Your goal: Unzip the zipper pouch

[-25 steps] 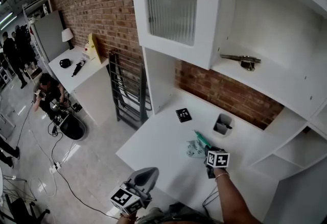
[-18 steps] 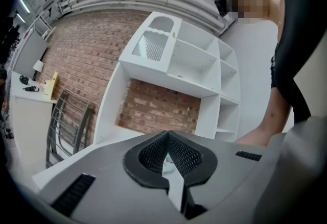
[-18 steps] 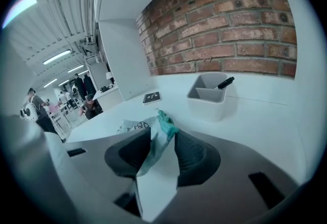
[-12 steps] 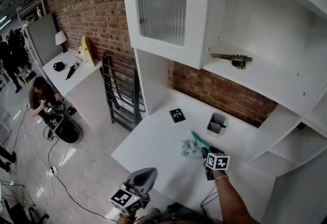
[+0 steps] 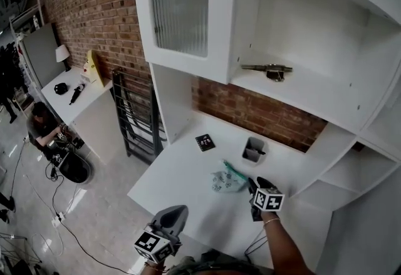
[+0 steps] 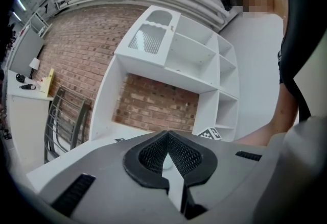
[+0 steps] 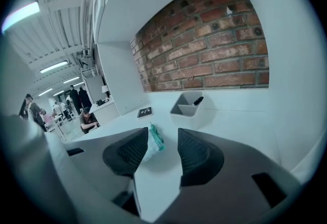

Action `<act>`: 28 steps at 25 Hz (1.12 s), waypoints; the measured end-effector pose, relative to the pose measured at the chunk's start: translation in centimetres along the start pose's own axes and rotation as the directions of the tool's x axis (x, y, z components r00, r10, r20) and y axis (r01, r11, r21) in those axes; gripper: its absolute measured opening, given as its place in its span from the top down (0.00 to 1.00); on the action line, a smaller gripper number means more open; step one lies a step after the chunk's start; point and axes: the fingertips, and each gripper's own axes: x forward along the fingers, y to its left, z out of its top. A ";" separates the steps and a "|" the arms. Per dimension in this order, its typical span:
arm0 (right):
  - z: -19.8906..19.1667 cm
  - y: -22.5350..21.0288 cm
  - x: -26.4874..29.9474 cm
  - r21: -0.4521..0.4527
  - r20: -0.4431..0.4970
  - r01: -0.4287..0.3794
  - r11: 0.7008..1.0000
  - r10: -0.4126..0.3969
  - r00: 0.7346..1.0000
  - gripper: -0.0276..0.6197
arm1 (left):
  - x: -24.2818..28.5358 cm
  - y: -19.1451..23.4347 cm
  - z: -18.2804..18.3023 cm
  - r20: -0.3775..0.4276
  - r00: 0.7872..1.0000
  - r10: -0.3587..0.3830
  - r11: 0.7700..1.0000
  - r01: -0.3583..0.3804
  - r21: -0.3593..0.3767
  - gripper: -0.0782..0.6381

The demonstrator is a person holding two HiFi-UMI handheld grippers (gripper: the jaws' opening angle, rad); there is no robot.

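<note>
The zipper pouch (image 5: 225, 180), pale and patterned with a green zipper edge (image 5: 232, 171), lies on the white desk (image 5: 182, 189). My right gripper (image 5: 255, 187) hovers just right of it, clear of the fabric. In the right gripper view its jaws have just opened; they stand apart, and the pouch (image 7: 153, 147) lies on the desk beyond the right gripper (image 7: 163, 136), touched by neither pad. My left gripper (image 5: 180, 210) is held near the desk's front edge, away from the pouch. In its own view the left gripper (image 6: 166, 152) is shut with nothing in it.
A grey desk organiser (image 5: 254, 151) with a dark pen stands behind the pouch by the brick wall. A black marker card (image 5: 205, 141) lies at the back left. Above hang a glass-door cabinet (image 5: 178, 10) and open shelves bearing a metal tool (image 5: 269, 70).
My right gripper has drawn back from the pouch towards me and up a little, its jaws now apart. The left gripper has stayed where it was.
</note>
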 end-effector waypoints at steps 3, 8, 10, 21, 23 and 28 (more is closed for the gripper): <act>2.3 1.0 -1.8 -0.040 0.070 -0.019 0.999 0.021 0.997 0.68 | 0.5 0.1 0.1 0.008 1.000 0.004 1.000 -0.004 -0.005 0.89; 6.7 4.0 -6.3 -0.118 0.216 -0.050 0.992 0.075 0.974 0.68 | 1.3 -0.1 1.0 0.022 1.000 0.010 1.000 -0.009 -0.017 0.89; 8.1 5.0 -8.3 -0.140 0.266 -0.054 0.989 0.090 0.960 0.69 | 1.6 -0.3 1.3 0.024 1.000 0.009 1.000 -0.009 -0.010 0.89; 12.3 9.8 -18.3 -0.273 0.433 -0.032 0.961 0.153 0.889 0.70 | 2.5 -2.1 3.7 0.051 0.999 0.014 0.998 -0.017 0.057 0.89; 12.7 10.5 -19.8 -0.330 0.454 0.006 0.944 0.153 0.878 0.70 | 2.5 -2.2 3.8 0.052 0.998 0.031 0.997 -0.035 0.063 0.89; 13.1 12.3 -22.4 -0.354 0.487 0.010 0.935 0.175 0.855 0.72 | 2.4 -1.8 4.0 0.063 0.995 0.082 0.994 -0.087 0.073 0.89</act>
